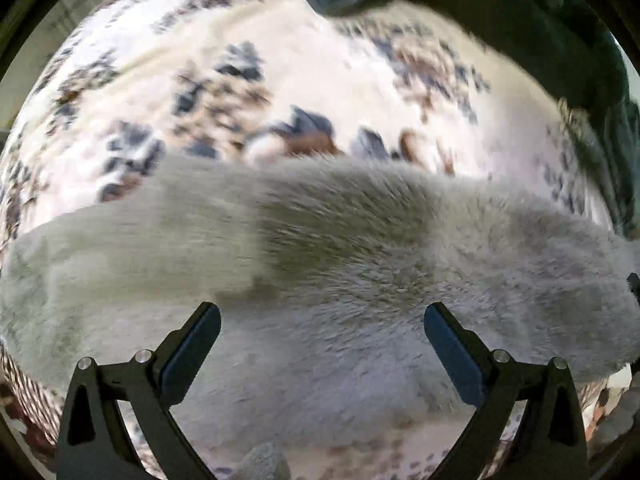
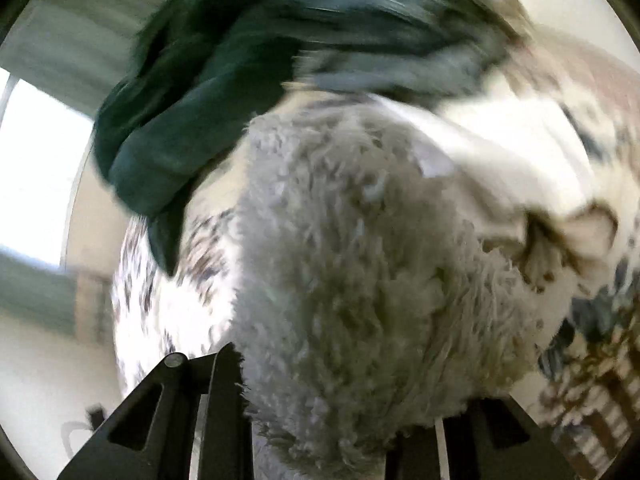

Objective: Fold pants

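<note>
Pants (image 2: 360,260) bunch in the tilted right tool's (image 2: 320,412) closed grip; left tool (image 1: 322,320) points down, agape, empty.

pants (image 1: 340,248): shaggy grey fleece, matt. bedspread (image 1: 320,80): smooth printed cloth. dark green garment (image 2: 192,120), upper left: soft matt fabric.
</note>
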{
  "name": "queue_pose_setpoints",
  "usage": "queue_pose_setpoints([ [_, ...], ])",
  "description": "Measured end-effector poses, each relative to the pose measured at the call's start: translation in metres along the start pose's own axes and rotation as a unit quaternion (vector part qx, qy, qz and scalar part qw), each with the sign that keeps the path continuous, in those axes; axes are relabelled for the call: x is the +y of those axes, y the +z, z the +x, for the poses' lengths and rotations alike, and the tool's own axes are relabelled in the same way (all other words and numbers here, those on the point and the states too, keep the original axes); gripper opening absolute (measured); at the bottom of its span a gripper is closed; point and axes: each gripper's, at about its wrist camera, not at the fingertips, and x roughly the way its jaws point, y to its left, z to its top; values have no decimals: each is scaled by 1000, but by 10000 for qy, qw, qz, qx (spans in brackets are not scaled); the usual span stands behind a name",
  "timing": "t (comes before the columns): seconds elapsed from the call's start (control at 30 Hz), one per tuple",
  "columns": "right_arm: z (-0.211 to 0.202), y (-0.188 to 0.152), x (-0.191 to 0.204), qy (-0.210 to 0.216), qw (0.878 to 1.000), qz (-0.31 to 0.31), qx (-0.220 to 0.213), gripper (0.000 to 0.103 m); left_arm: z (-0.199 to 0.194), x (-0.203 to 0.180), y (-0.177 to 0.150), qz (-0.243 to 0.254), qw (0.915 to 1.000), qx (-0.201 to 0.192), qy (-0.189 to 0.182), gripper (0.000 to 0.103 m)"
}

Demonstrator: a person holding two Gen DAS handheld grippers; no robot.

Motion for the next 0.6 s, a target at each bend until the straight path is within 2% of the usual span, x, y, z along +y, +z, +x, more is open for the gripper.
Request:
queue_pose_setpoints([
  [0.07,4,-1,60,-58,9982,-591,-40,26,-15,21,-9,-166,9998,-91,-15,103],
  [0.1,-4,7,72,-80,9967,-801,-50,26,-25,34,-9,-286,9995,-138,-46,103],
  [0.17,-16,-12,117,-86,9897,-1426,-29,26,-41,57,-21,-474,9987,-193,-22,103],
  [0.23,-9,-44,171,-96,9764,-2155,125,26,-55,84,-30,-698,9972,-256,43,103],
  [0.27,1,-55,187,-60,9725,-2319,220,26,-61,101,-33,-809,9963,-275,111,103],
  [0.4,47,-150,251,-13,9470,-3075,927,26,-67,166,-61,-1253,9913,-169,360,103],
  [0.47,88,-208,273,-232,9246,-3534,1403,26,-67,196,-76,-1437,9883,-65,514,103],
  [0.5,101,-226,277,-327,9154,-3673,1616,30,-67,210,-83,-1502,9868,-35,608,103],
  [0.57,127,-272,280,-521,8860,-3951,2370,43,-70,231,-95,-1616,9843,37,714,103],
  [0.6,128,-284,282,-421,8799,-3873,2721,51,-72,239,-100,-1674,9832,38,720,103],
])
